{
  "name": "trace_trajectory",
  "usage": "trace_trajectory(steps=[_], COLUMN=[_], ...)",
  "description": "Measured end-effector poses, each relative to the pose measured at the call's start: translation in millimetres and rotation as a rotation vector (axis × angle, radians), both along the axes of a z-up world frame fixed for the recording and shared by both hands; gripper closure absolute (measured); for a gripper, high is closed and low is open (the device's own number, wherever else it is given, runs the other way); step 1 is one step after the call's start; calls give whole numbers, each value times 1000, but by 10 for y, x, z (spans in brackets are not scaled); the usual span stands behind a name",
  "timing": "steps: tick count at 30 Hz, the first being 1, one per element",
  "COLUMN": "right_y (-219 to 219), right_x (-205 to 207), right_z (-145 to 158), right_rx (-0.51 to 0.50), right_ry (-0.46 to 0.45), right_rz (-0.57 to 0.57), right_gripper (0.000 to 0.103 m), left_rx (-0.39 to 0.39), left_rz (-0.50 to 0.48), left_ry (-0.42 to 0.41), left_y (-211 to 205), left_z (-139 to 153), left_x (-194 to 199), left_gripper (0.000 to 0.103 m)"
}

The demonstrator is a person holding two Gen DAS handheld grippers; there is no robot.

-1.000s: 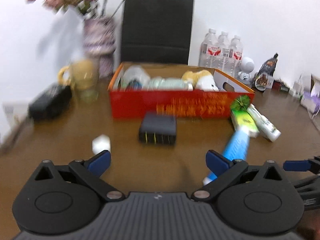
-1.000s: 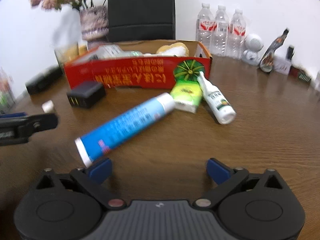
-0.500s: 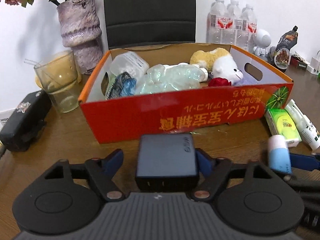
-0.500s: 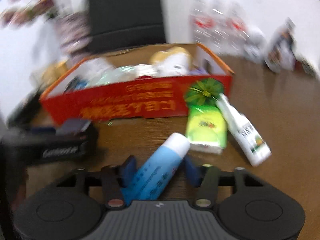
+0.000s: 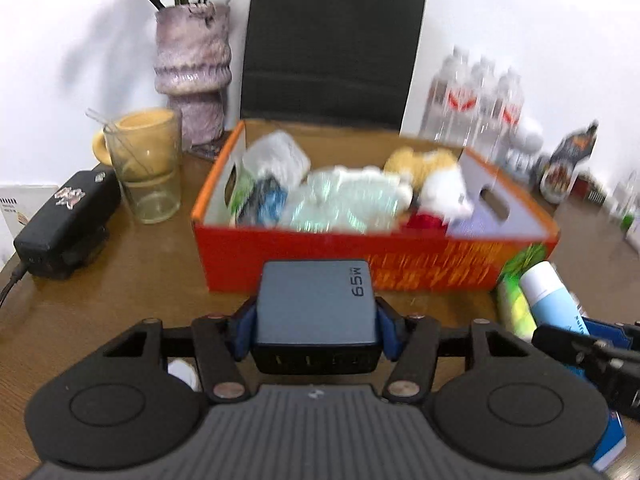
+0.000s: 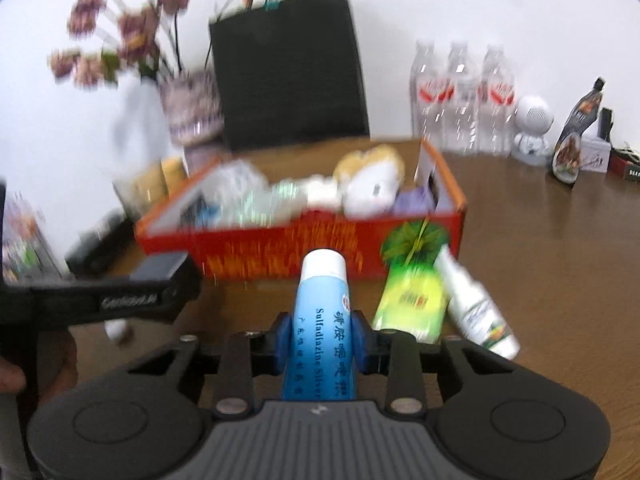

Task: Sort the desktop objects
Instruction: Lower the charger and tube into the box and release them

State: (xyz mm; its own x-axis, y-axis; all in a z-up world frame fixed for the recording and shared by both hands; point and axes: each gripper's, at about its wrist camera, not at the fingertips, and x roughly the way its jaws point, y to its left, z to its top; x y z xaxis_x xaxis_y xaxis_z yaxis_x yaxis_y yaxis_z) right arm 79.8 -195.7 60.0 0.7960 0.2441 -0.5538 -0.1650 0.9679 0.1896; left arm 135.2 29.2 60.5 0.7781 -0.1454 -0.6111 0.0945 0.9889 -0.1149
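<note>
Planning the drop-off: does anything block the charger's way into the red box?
Only the red box's near wall stands between the charger, held in the left gripper, and the box. The inside already looks crowded.

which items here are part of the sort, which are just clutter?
In play: dark charger block in left gripper; blue tube in right gripper, closing on it; red box; green packet; white bottle.

Clutter, probably: vase, glass cup, black bag, water bottles, black case.
</note>
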Motion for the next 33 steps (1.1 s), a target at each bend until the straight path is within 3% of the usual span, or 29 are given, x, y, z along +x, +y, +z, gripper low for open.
trace_trajectory(steps=[6,9,13,19,22,24,27,29,33], right_y=[-184,-240,-192,-3,24,-42,-171,-213,-199], right_x=[410,900,1520,2058,2228,2266,2235,2171,1960], right_z=[620,737,561,60,-97,-122,-53,62,307], right_rx=[-3,-16,-81,-205,-240,-215,-113,-53,-58], right_ry=[-138,-142,-83,36,147,186,222,238,201], right_rz=[-18,-75,-155,-138,-167,-177,-135,-107,-82], right_gripper=[73,73,73,73,71,64,46,12,11], left_rx=[-11,-30,-50,23,100,72,35,42,80], left_rz=[-13,10,48,-2,-18,-1,17,28,18], left_ry=[-68,-46,17,114,140,115,47,11,5], left_y=[-82,-145,-231,-393,-428,-369,-260,-217,-166], left_z=[480,470,238,-150,-239,-150,67,178,298], left_x=[558,985,1316,1550,1584,1558,1467,1401,1289], left_gripper=[44,44,44,44,41,22,16,11,3])
